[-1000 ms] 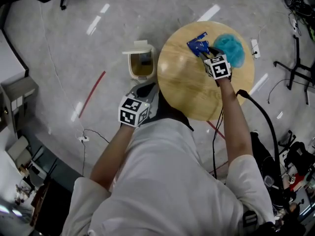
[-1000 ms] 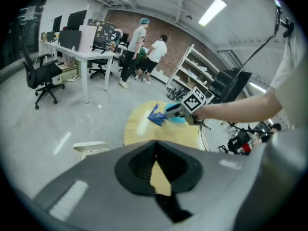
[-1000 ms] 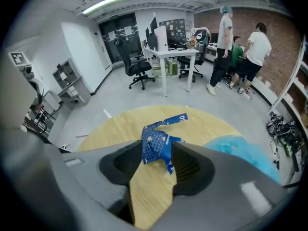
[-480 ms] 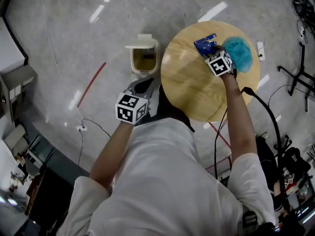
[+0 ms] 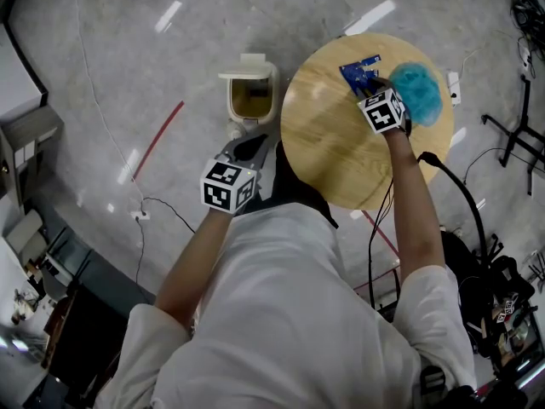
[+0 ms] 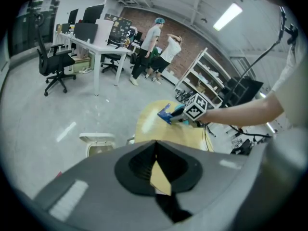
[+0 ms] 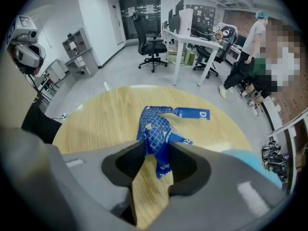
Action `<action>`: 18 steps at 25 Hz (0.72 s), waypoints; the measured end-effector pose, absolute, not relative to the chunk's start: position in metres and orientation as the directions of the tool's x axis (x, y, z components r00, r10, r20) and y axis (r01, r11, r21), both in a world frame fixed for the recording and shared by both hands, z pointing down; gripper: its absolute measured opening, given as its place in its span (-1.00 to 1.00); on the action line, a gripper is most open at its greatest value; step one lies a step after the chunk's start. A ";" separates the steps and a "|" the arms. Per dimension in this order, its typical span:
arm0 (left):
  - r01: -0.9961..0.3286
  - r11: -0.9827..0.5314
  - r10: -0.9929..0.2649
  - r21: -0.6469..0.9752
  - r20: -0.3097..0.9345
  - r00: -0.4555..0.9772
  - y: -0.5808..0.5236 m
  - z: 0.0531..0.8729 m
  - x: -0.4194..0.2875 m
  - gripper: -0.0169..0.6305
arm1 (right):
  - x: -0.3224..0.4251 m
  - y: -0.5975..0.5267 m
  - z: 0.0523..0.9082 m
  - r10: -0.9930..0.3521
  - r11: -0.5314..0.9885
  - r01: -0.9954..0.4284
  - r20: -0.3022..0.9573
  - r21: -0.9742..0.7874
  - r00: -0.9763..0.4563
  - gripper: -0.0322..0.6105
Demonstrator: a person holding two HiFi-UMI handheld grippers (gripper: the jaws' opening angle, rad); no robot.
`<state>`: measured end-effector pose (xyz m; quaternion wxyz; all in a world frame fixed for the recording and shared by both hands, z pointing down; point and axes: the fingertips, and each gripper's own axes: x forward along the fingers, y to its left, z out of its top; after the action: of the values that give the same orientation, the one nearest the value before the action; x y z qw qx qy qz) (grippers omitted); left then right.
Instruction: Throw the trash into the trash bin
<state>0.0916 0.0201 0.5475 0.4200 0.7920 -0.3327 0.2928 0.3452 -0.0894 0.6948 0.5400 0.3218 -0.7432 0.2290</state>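
Observation:
A crumpled blue wrapper (image 5: 359, 69) (image 7: 156, 126) lies on the far side of the round wooden table (image 5: 341, 152). My right gripper (image 5: 369, 83) (image 7: 158, 146) points steeply down at it. Its jaws have just been closing and now pinch the wrapper's near end between them. A fluffy teal thing (image 5: 417, 92) sits just right of that gripper. The small white trash bin (image 5: 249, 99) (image 6: 98, 146) stands open on the floor left of the table. My left gripper (image 5: 247, 146) (image 6: 154, 146) hangs shut and empty above the floor between the bin and the table edge.
A red line (image 5: 157, 139) and white cables cross the grey floor (image 5: 128, 75) at the left. A black cable (image 5: 451, 194) trails off the table's right side, near a black stand (image 5: 511, 126). Desks, office chairs and standing people fill the room's far side.
My right gripper has sunk onto the wrapper and its jaws have closed around it. The left gripper has shifted only slightly, staying near the bin.

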 end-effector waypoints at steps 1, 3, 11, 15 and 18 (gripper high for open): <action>-0.774 -0.424 -0.284 0.471 0.743 0.607 0.020 0.548 0.091 -0.93 | 0.345 -0.089 0.694 -0.234 0.684 -0.729 0.949 0.007 -0.211 -0.45; -0.777 -0.418 -0.289 0.471 0.742 0.605 0.020 0.548 0.089 -0.94 | 0.345 -0.088 0.693 -0.242 0.676 -0.737 0.947 0.007 -0.213 -0.50; -0.783 -0.407 -0.300 0.470 0.741 0.601 0.021 0.545 0.078 -0.93 | 0.342 -0.082 0.690 -0.225 0.619 -0.783 0.941 -0.062 -0.252 -0.66; -0.784 -0.409 -0.310 0.467 0.737 0.601 0.022 0.542 0.076 -0.93 | 0.346 -0.077 0.687 -0.231 0.583 -0.808 0.937 -0.083 -0.263 -0.67; -0.782 -0.416 -0.314 0.464 0.734 0.602 0.022 0.541 0.075 -0.94 | 0.346 -0.074 0.681 -0.237 0.573 -0.815 0.934 -0.088 -0.267 -0.68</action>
<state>0.0746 0.0221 0.5411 0.4152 0.7930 -0.3456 0.2817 0.3462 -0.0741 0.6814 0.4900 0.3557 -0.7392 0.2951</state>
